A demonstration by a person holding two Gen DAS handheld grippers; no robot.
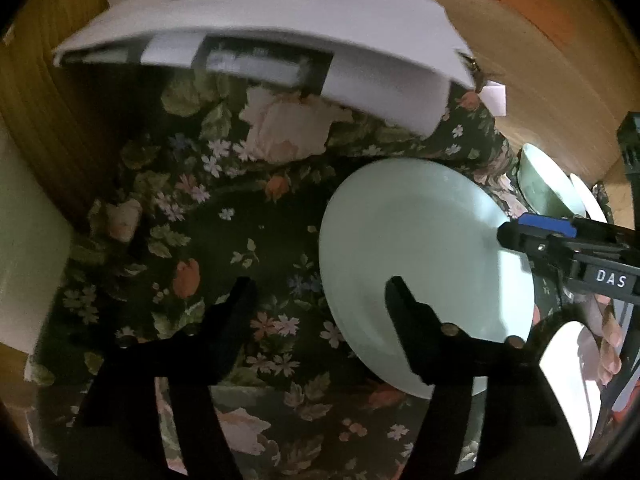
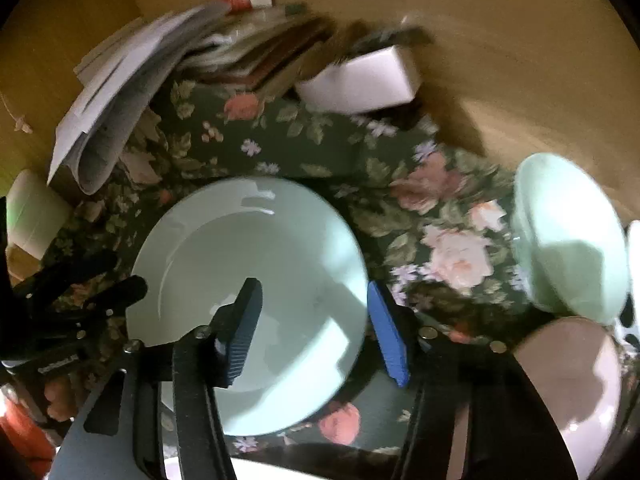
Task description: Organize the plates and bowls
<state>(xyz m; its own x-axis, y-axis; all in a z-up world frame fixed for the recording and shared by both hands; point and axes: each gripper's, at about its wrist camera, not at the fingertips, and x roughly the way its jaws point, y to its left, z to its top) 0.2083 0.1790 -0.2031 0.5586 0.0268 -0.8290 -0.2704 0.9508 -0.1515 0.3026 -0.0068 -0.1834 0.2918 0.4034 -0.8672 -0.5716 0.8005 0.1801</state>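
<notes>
Plate (image 2: 256,280) lies flat on floral cloth (image 2: 320,148). Right gripper (image 2: 316,328) spread wide above it, gripping nothing. Left gripper (image 1: 320,304) likewise spread, empty.

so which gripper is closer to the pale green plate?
Right, by a small margin. The right gripper is open and straddles the pale green plate, one finger over its middle. The left gripper is open at the plate's edge, one finger overlapping the rim.
</notes>
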